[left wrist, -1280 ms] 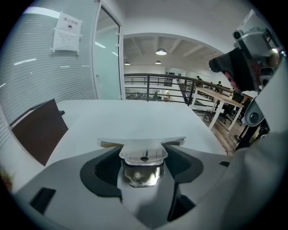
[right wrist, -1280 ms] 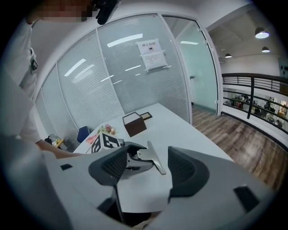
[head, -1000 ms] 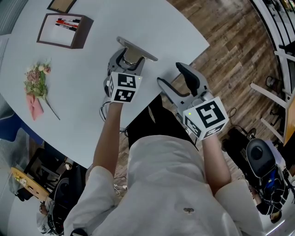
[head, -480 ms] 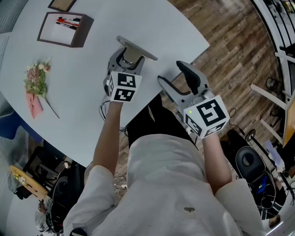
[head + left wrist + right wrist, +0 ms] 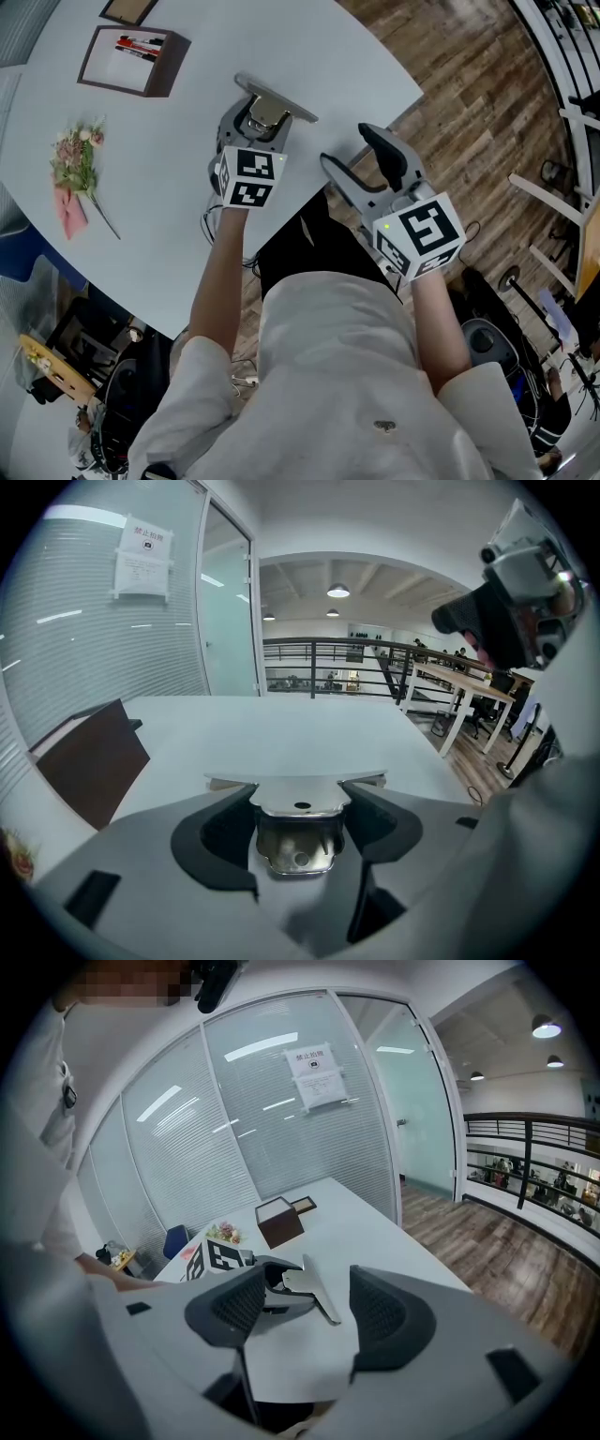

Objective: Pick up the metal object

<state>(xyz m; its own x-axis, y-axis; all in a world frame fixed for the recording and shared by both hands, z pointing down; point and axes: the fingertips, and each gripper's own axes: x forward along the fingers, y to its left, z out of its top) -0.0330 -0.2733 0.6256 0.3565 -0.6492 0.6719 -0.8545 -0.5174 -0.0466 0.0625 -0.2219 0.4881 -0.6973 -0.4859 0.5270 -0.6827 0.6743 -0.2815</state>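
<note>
The metal object (image 5: 275, 97) is a shiny piece with a flat wide blade and a short cupped handle. My left gripper (image 5: 255, 117) is shut on that handle, with the blade sticking out past the jaws over the white table (image 5: 178, 206). In the left gripper view the metal object (image 5: 298, 803) sits pinched between both jaws of the left gripper (image 5: 298, 829). My right gripper (image 5: 361, 155) stands open beside it, at the table's near edge, with nothing in it. The right gripper view shows the metal object (image 5: 314, 1288) beyond the open right gripper (image 5: 298, 1314).
A brown box (image 5: 131, 58) with pens stands at the far left of the table, and a picture frame (image 5: 125, 9) lies beyond it. A small bunch of flowers (image 5: 77, 173) lies to the left. Wooden floor (image 5: 469, 84) lies past the table's rounded right edge.
My left gripper and the metal object have shifted very slightly up and left. The right gripper has stayed where it was.
</note>
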